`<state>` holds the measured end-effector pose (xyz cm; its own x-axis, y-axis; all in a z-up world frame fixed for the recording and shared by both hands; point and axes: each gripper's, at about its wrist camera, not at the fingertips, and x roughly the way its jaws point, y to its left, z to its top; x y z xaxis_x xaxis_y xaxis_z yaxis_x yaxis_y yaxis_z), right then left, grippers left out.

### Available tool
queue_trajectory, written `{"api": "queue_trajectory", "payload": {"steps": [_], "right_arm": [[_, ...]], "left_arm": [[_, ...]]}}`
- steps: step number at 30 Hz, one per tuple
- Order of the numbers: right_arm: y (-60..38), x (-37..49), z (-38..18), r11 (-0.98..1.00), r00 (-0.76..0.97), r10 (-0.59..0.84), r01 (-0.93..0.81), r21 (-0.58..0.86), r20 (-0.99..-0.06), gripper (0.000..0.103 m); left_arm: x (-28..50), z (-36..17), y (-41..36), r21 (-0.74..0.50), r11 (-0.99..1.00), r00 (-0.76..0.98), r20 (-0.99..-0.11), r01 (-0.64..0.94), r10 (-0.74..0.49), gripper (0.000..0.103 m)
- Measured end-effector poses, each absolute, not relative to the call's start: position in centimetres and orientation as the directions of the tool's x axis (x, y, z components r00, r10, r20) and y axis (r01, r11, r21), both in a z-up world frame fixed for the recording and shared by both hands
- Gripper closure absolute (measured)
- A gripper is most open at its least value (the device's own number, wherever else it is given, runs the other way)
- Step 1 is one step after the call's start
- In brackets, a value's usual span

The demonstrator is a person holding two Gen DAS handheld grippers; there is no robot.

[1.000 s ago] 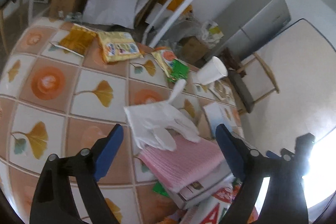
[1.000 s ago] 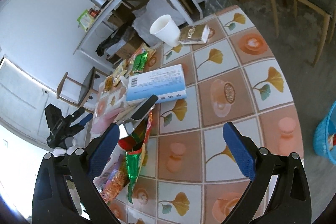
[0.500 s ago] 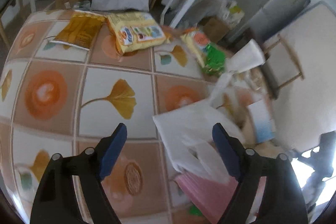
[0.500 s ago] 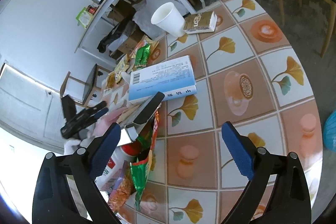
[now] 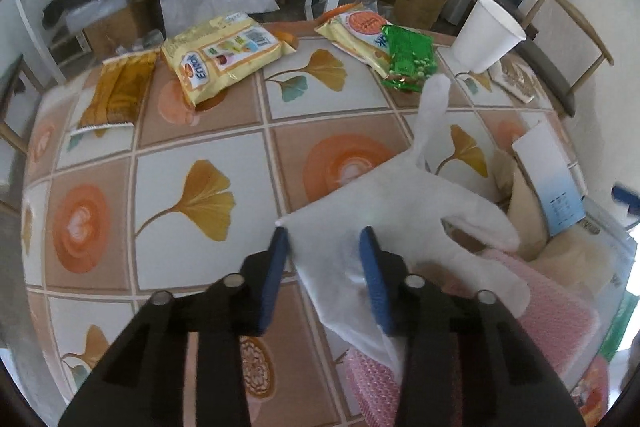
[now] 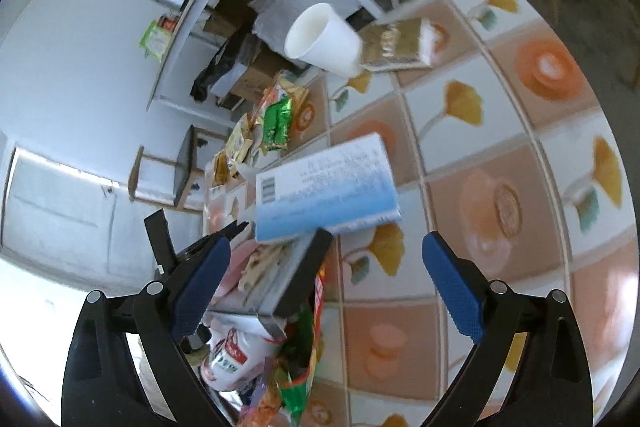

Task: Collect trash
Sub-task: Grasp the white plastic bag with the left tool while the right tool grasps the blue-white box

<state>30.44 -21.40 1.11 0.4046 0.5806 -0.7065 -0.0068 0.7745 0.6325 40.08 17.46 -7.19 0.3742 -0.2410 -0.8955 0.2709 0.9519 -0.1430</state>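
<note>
The thin white plastic glove lies on the counter, partly over a pink pad. It looks light, limp and slippery. The left hand-held gripper straddles its cuff corner, pads narrowed but apart; pinch there. The right hand-held gripper stands wide apart.

Your table wears a ginkgo-leaf tile cloth; far on it lie snack packets, right a paper cup, near-right a plastic glove.
</note>
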Motion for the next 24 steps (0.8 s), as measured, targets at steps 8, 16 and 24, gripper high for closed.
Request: {"api": "queue_trajectory", "payload": {"steps": [8,16,24], "right_arm": [[-15.2,33.0,1.9,0.867,0.458,0.336,-0.492,0.08,-0.823,0.01],[-12.9,35.5,-0.6,0.746,0.319,0.347,-0.664,0.053,-0.882,0.01],[-8.9,34.6,0.9,0.582,0.188,0.445,-0.804,0.122,-0.876,0.008]], "left_arm": [[40.4,-7.5,19.1,-0.215,0.951,0.37,-0.884,0.222,-0.286,0.085],[40.5,-7.7,20.1,-0.287,0.941,0.369,-0.867,0.18,-0.335,0.088],[40.5,-7.7,20.0,-0.282,0.942,0.371,-0.867,0.183,-0.332,0.088]]}}
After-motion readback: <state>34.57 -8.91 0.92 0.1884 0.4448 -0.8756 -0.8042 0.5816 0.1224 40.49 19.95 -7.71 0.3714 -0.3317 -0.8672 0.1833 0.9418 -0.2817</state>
